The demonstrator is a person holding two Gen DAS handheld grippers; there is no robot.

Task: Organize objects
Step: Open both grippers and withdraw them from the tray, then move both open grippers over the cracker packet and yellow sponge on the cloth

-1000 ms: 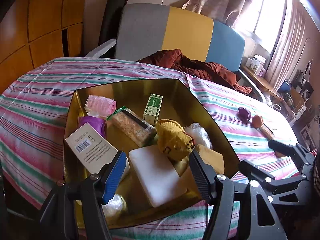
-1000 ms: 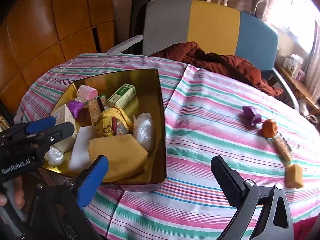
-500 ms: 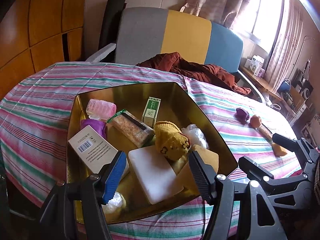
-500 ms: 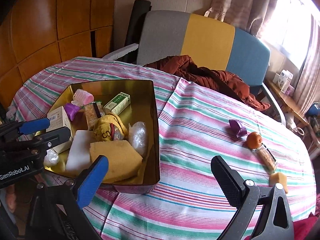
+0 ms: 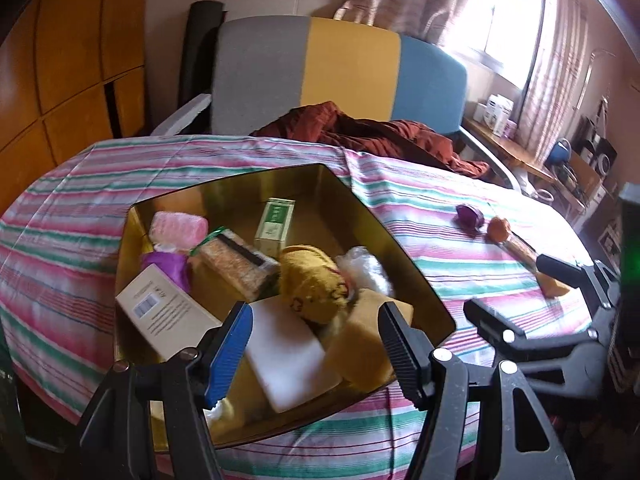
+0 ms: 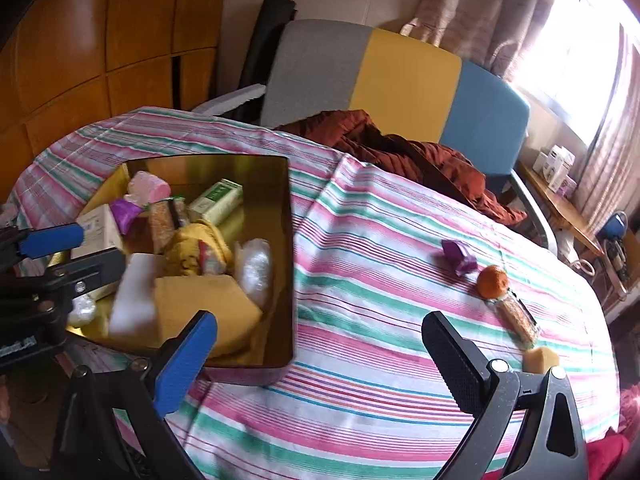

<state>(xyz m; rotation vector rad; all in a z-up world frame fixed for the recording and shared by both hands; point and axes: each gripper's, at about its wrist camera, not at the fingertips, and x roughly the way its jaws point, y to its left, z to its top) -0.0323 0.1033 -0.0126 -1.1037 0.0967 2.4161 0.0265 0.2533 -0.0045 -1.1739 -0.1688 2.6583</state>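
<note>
A gold box [image 5: 248, 184] [image 6: 286, 240] on the striped tablecloth holds several items: a white block [image 5: 288, 356], a yellow sponge [image 6: 200, 312], a yellow sock [image 5: 312, 284], a green carton [image 5: 275, 224], a white carton [image 5: 164, 316], a pink roll [image 5: 178, 228]. My left gripper [image 5: 314, 340] is open and empty over the box's near edge. My right gripper [image 6: 320, 356] is open and empty over the cloth to the right of the box. On the cloth lie a purple piece [image 6: 460, 258], an orange [image 6: 492, 280], a grain packet [image 6: 516, 316] and a small sponge [image 6: 540, 360].
A grey, yellow and blue chair [image 6: 400, 76] with a rust-red cloth [image 6: 400, 152] stands behind the table. Wooden panels [image 6: 80, 40] are at the left. A cluttered shelf [image 5: 540, 152] and a window are at the right.
Both grippers have pulled back and risen a little, so the table and box look farther away. Both stay open and empty. The objects have not moved.
</note>
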